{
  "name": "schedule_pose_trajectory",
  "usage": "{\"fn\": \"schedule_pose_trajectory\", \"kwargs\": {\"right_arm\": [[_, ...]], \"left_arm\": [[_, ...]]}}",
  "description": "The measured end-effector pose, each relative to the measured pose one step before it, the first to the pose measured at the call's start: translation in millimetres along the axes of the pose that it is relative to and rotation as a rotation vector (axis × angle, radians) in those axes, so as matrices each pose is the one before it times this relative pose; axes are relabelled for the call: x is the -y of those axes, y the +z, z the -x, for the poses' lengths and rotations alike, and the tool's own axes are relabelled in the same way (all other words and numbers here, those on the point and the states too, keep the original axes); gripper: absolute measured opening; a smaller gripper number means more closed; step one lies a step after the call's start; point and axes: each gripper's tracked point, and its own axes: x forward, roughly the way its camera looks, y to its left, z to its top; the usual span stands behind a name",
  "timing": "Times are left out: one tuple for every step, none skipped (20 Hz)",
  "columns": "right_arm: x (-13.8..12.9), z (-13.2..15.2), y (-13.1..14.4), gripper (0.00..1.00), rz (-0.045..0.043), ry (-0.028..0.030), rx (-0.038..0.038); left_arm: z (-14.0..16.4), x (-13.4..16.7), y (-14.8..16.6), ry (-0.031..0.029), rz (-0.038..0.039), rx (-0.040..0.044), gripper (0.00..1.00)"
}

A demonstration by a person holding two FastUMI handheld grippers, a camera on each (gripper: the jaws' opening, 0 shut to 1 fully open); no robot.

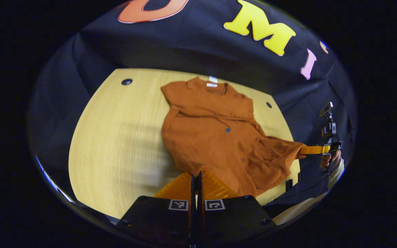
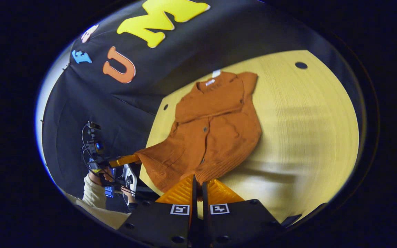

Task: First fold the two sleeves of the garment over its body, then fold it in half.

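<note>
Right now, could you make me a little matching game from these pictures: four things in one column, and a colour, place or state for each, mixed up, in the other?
Things:
1. garment
2. white label
3. table
4. left gripper

Descriptions:
A. pale wood
B. shut on the hem
C. rust orange
D. at the collar

Pairs: 1-C, 2-D, 3-A, 4-B

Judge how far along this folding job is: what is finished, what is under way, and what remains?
Done: the sleeves look folded across the chest of the orange button-front garment. In hand: the left gripper and right gripper each pinch a bottom hem corner, raised off the wooden table. Left: carry the hem up to the collar, folding the garment in half.
</note>
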Motion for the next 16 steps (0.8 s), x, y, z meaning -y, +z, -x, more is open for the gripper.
{"fn": "schedule_pose_trajectory", "kwargs": {"right_arm": [[-4.49, 0.72, 21.43, 0.07, 0.01220, -0.00324, 0.02460], [-4.84, -0.10, 22.80, 0.07, 0.00806, 0.00214, 0.02827], [-4.20, -1.53, 23.34, 0.07, 0.00770, 0.00070, 0.02826], [0.19, -5.38, 24.83, 0.07, 0.01144, -0.01082, 0.02883], [3.28, -3.96, 20.23, 0.07, 0.01225, -0.01263, 0.02567], [0.64, -10.59, 20.89, 0.07, 0.00305, -0.00865, 0.02583], [-3.19, -8.81, 20.90, 0.07, -0.00085, 0.00380, 0.02125], [2.32, -11.67, 16.49, 0.07, -0.00540, -0.01439, 0.01887], [5.51, -14.64, 16.62, 0.07, -0.00841, -0.01819, 0.01974], [4.99, -19.03, 14.59, 0.07, -0.01372, -0.01335, 0.01713], [8.67, -21.33, 11.91, 0.07, -0.01869, -0.01653, 0.00918], [13.30, -25.87, 7.74, 0.07, -0.02629, -0.03395, 0.00155], [17.96, -25.14, 4.91, 0.07, -0.02888, -0.04126, -0.00154], [18.09, -23.25, 1.49, 0.07, -0.03628, -0.03185, -0.00448], [15.78, -26.75, -1.08, 0.07, -0.03350, -0.03169, -0.00638], [14.49, -21.73, -2.35, 0.07, -0.03812, -0.03367, -0.01252]], "left_arm": [[-16.28, -3.85, 12.40, -0.00272, -0.00925, 0.03503, 0.03], [-11.99, -7.49, 16.83, 0.01640, -0.01211, 0.02524, 0.03], [-4.60, -8.80, 12.12, 0.02684, -0.01140, 0.02253, 0.03], [-6.23, -3.98, 16.92, 0.01436, 0.00016, 0.01924, 0.03], [-8.82, 0.72, 13.83, 0.00184, 0.00597, 0.02561, 0.03], [-9.09, -2.67, 18.25, 0.00949, 0.01050, 0.02517, 0.04], [-10.44, -1.90, 16.34, 0.00687, 0.01066, 0.02922, 0.03], [-10.93, -2.68, 18.68, 0.01140, 0.01141, 0.02888, 0.03], [-15.48, -4.51, 17.03, 0.02082, 0.01424, 0.02365, 0.03], [-18.50, -8.09, 12.58, 0.03607, -0.00378, 0.02005, 0.03], [-20.54, -6.99, 7.68, 0.02153, 0.00093, 0.01651, 0.03], [-22.29, -4.60, 2.91, 0.01885, 0.00482, -0.00405, 0.03], [-25.00, -4.54, -2.95, 0.01883, 0.01226, -0.01732, 0.03], [-26.84, -3.49, -6.31, 0.01290, -0.00014, -0.02426, 0.03], [-28.38, -5.64, -6.12, 0.02377, -0.00010, -0.01998, 0.04], [-26.33, -3.30, -7.70, 0.01120, -0.00437, -0.01913, 0.03]]}}
